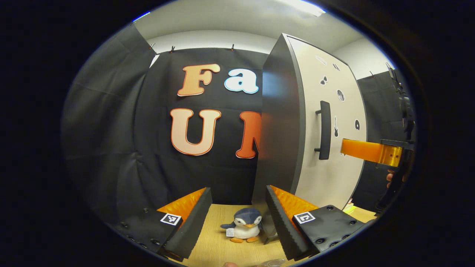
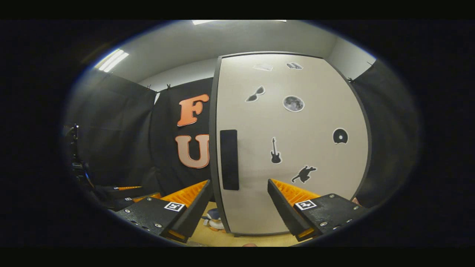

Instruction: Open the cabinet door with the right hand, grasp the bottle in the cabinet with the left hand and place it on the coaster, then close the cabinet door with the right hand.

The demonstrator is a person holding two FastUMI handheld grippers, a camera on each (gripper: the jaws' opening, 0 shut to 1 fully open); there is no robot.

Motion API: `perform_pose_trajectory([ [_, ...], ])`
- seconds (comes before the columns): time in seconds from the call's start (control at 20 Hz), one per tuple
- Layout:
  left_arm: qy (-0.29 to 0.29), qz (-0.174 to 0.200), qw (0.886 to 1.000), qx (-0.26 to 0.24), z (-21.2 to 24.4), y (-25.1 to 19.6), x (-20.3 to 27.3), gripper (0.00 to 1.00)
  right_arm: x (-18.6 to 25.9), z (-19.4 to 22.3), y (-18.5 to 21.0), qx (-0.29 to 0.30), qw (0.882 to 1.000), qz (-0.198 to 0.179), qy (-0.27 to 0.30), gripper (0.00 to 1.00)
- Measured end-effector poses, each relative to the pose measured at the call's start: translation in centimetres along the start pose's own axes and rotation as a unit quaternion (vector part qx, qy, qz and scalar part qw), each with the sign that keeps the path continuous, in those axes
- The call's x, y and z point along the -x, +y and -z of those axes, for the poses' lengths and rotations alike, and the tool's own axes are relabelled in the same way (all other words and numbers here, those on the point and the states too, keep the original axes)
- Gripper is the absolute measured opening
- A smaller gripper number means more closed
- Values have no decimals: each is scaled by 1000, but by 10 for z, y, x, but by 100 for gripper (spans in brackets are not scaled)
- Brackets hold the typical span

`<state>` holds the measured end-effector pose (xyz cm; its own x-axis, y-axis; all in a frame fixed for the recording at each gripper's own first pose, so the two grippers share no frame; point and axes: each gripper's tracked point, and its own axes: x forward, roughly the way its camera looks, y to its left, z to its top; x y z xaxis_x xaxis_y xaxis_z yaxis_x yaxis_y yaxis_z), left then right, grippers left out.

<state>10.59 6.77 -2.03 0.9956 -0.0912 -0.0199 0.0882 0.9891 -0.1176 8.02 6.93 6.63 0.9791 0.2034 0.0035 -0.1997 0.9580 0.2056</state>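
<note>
Left tongs (image 1: 237, 215): spread wide, holding nothing, above desk (image 1: 215, 241).
Right tongs (image 2: 237, 207): spread wide, facing cabinet door (image 2: 297, 148), handle (image 2: 229, 159) between fingers, untouched.
Cabinet door: shut.
Penguin toy (image 1: 243, 226): on desk beside cabinet.

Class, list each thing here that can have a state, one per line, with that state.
Cabinet door: closed.
Door handle: not gripped.
Left gripper: open, holding nothing.
Right gripper: open, facing the door, holding nothing.
Penguin toy: upright on the table.
</note>
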Motion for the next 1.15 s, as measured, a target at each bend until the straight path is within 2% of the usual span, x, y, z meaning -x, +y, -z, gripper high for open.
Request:
perform_pose_trajectory([
  [0.35, -19, -26, 999, 8, -18, -51, 18, 94, 70, -13, -64, 50, 999, 19, -7, 93],
  [0.55, -21, -52, 998, 11, -20, -76, 40, 95, 102, -4, -90, 67, 998, 10, -3, 93],
  [0.75, -26, -71, 997, 3, -23, -94, 61, 94, 120, 3, -106, 58, 998, -4, 0, 92],
  [0.9, -31, -71, 997, 2, -27, -103, 67, 94, 127, 6, -113, 49, 999, -4, 1, 93],
  [1.15, -35, -43, 998, -7, -33, -108, 61, 94, 127, 2, -119, 26, 1000, 15, -8, 93],
])
